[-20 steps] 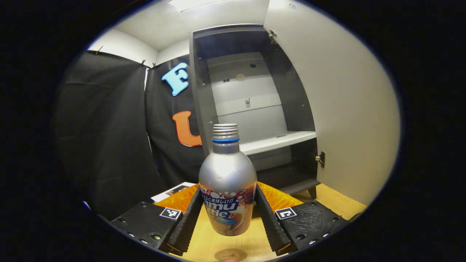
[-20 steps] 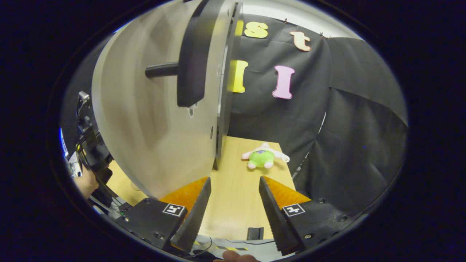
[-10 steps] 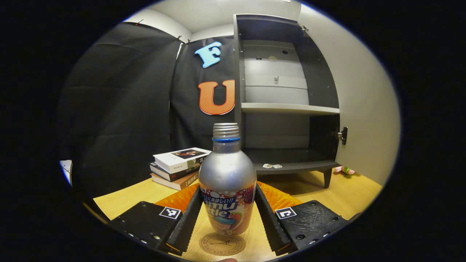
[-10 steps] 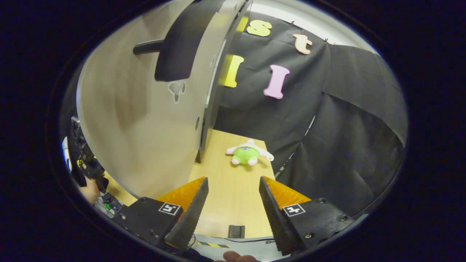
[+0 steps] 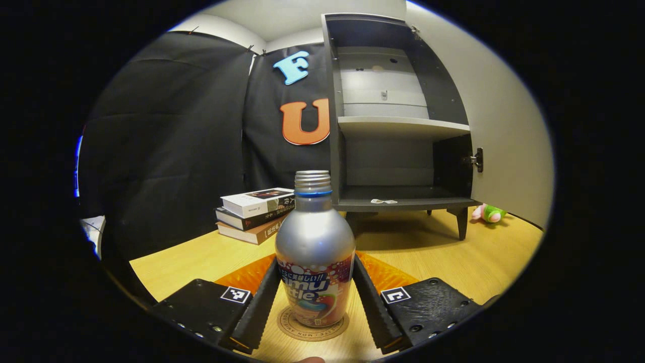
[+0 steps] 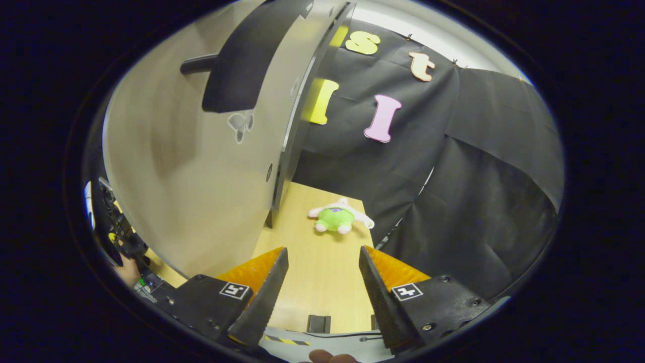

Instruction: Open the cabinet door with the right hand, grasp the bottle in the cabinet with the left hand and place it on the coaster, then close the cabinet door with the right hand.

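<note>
In the left gripper view a silver bottle (image 5: 313,242) with a bright label and a threaded neck stands upright between my left gripper's fingers (image 5: 313,302), which are shut on its lower body. Its base rests on or just above a round brown coaster (image 5: 312,328) on the wooden table. Behind it the dark cabinet (image 5: 398,126) stands with its pale door (image 5: 504,126) swung wide to the right. In the right gripper view my right gripper (image 6: 317,297) is open and holds nothing, just beside the door's outer face (image 6: 201,176) and below its dark handle (image 6: 237,65).
A stack of books (image 5: 252,212) lies left of the cabinet. A green plush toy (image 6: 336,219) lies on the table past the door, also seen by the cabinet leg (image 5: 488,213). A hand with the other gripper (image 6: 121,242) appears at the far left. Table edge runs close below.
My left gripper has lowered and levelled with the bottle, bringing it down to the coaster. The right gripper has drifted slightly back from the door, still open.
</note>
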`<action>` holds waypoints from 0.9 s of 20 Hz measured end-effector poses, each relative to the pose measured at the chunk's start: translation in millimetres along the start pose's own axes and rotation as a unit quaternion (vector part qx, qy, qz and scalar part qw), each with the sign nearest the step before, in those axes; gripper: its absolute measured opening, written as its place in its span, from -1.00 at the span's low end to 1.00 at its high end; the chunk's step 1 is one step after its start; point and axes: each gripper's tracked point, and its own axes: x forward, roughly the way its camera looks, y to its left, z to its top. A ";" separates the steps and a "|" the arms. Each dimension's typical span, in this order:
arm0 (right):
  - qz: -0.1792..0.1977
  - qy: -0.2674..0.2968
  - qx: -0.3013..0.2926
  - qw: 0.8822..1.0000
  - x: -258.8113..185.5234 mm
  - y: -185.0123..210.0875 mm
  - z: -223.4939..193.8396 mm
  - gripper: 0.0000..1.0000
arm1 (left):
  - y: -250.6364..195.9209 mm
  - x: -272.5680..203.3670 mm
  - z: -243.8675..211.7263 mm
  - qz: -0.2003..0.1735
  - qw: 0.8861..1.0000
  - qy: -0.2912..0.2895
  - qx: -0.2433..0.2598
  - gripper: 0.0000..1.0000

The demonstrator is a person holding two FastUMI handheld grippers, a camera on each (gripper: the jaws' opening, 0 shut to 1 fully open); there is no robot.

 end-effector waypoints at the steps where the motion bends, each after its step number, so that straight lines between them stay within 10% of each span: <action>1: -0.001 0.001 -0.002 1.000 -0.3 -0.6 0.2 0.75 | 3.1 0.0 -3.0 0.002 1.000 0.004 0.000 0.58; 7: -0.001 -0.003 -0.008 1.000 -0.1 -2.6 1.2 0.84 | 1.3 -3.8 -21.4 -0.004 1.000 0.015 -0.002 0.65; 8: 0.003 -0.002 -0.007 1.000 0.0 -1.7 0.4 0.85 | 0.9 -3.3 -18.5 -0.005 1.000 0.011 -0.003 0.94; 18: 0.027 -0.001 0.016 0.999 -1.1 11.9 -0.9 0.91 | 16.4 -30.0 39.4 -0.003 1.000 -0.006 0.015 0.94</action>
